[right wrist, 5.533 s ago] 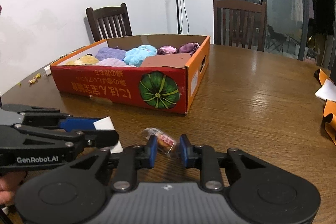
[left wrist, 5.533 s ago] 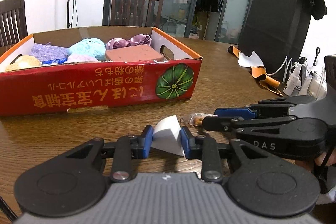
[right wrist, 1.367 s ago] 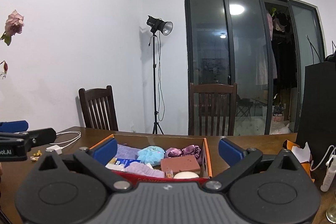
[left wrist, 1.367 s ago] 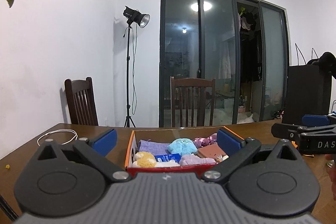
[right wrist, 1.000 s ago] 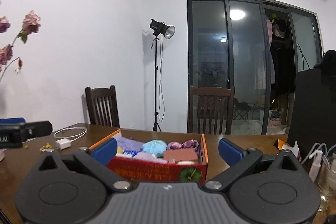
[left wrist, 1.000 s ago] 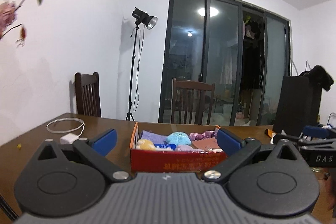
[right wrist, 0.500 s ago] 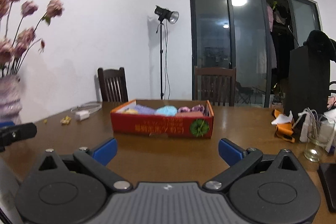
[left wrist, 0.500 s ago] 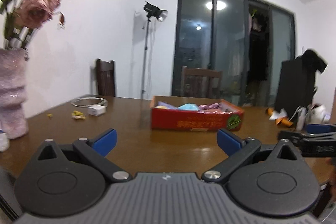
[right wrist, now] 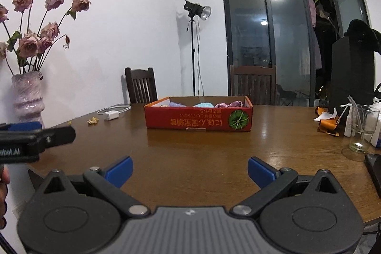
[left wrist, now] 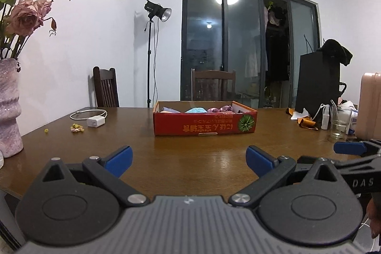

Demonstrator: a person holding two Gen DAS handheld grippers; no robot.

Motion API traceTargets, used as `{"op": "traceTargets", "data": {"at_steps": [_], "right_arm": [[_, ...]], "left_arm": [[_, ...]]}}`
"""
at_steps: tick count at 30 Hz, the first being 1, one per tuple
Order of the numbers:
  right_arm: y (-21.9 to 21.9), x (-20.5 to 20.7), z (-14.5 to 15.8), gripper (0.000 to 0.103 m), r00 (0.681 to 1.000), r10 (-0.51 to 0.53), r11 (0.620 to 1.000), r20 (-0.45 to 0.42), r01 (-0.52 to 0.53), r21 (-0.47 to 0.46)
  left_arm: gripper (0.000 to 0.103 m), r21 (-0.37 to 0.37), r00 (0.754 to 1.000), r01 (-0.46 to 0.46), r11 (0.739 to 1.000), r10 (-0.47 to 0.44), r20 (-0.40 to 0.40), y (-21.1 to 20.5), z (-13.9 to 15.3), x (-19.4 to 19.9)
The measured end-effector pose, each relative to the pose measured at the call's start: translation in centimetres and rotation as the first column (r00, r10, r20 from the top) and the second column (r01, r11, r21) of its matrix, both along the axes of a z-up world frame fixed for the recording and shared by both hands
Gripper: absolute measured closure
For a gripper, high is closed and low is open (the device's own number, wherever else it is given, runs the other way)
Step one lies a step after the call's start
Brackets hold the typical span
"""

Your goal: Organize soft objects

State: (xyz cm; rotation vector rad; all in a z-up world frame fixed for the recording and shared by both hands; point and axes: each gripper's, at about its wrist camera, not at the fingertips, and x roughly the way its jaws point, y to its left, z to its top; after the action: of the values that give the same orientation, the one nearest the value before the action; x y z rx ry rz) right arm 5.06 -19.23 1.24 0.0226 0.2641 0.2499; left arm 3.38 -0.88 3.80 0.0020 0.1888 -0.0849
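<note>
Red cardboard box (left wrist: 204,122) of soft objects sits mid-bench, well apart from the left gripper (left wrist: 188,158) and right gripper (right wrist: 190,170), jaws spread and empty, so, judging, simply rest them.

Both rigs look identical: the left gripper (left wrist: 188,158) and the right gripper (right wrist: 190,169) each have a ribbed grey housing in the middle with a tiny white logo on its front edge, and a big matte black round disc with a raised ring on either side of that housing. Black linkage bars run out from silver pivot screws beside the housing, with smaller screws further along. The fingers (left wrist: 119,157) end in bright blue pads. Seen side-on, the right one shows white "DAS" lettering on its black body, and the left one reads "obot.AI" in white, the start of it cut off
</note>
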Motion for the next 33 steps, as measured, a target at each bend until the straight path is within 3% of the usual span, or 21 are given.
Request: {"op": "traceTargets", "data": {"at_steps": [33], "right_arm": [[-0.37, 0.52, -0.02, 0.0, 1.0, -0.012, 1.0, -0.027, 0.012, 0.016]], "left_arm": [[0.0, -0.011, 1.0, 0.002, 1.0, -0.003, -0.019, 0.25, -0.3, 0.23]]}}
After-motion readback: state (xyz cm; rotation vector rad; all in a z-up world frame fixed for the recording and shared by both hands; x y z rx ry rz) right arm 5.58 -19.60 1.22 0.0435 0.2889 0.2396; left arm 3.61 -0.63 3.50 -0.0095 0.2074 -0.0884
